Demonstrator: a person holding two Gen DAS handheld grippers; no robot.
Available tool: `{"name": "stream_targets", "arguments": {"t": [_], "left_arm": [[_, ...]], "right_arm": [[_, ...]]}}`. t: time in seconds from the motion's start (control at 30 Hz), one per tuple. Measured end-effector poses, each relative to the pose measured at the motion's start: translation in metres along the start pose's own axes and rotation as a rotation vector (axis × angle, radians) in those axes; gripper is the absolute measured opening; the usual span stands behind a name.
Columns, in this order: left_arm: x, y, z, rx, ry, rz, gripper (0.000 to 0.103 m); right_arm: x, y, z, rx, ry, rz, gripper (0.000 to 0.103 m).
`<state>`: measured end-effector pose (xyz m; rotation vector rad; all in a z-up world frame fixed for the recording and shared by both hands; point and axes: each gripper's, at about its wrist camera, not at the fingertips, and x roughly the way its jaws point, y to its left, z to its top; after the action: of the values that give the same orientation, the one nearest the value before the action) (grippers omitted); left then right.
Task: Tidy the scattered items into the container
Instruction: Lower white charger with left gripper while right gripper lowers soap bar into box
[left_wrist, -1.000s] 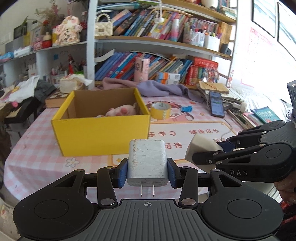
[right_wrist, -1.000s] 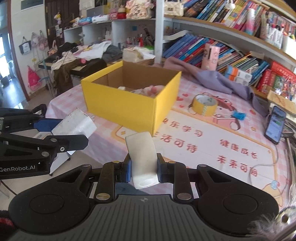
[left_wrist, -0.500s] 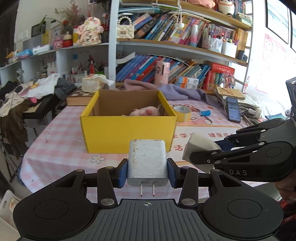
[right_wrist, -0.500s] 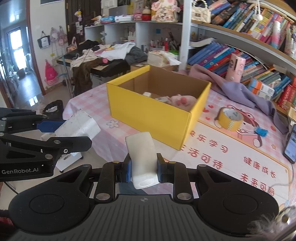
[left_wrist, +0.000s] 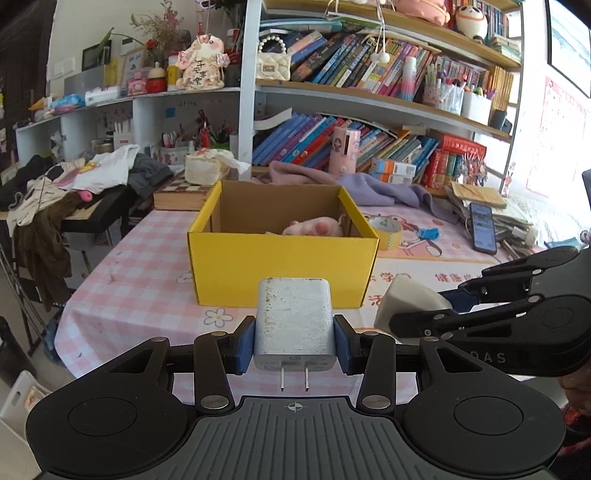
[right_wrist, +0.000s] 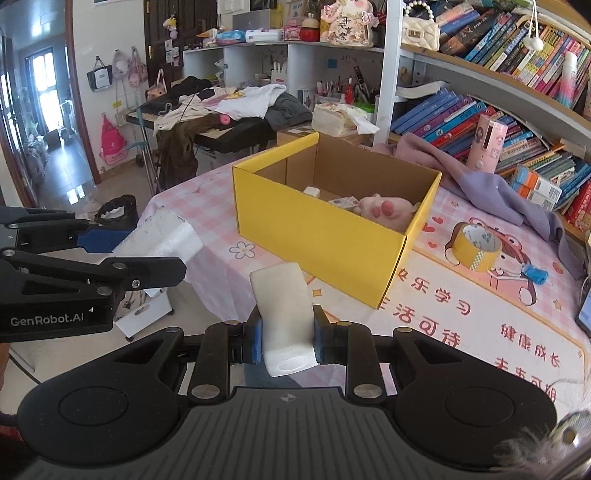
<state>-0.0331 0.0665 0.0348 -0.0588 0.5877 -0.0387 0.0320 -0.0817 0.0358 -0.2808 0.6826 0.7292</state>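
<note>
Progress looks partial: beyond both grippers the yellow box already holds a pink toy, the left gripper clamps a white charger, the right gripper clamps a white block, and tape remains outside.

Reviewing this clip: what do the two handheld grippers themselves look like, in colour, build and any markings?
Both are matte black plastic with linkage arms on silver pivot pins, blue pads on the fingers and a ribbed grey base bearing a crosshair mark. Seen side-on, the left gripper shows white "GenRobot.AI" lettering, the right gripper raised "DAS" lettering. No cables show.
</note>
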Motion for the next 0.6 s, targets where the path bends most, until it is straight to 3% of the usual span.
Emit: {"name": "stream_targets", "arguments": {"t": [0.6], "left_arm": [[0.002,0.011,-0.004,-0.017,0.030,0.017,0.042]], "right_arm": [[0.011,0.008,0.006,-0.004,0.024,0.029,0.023]]}}
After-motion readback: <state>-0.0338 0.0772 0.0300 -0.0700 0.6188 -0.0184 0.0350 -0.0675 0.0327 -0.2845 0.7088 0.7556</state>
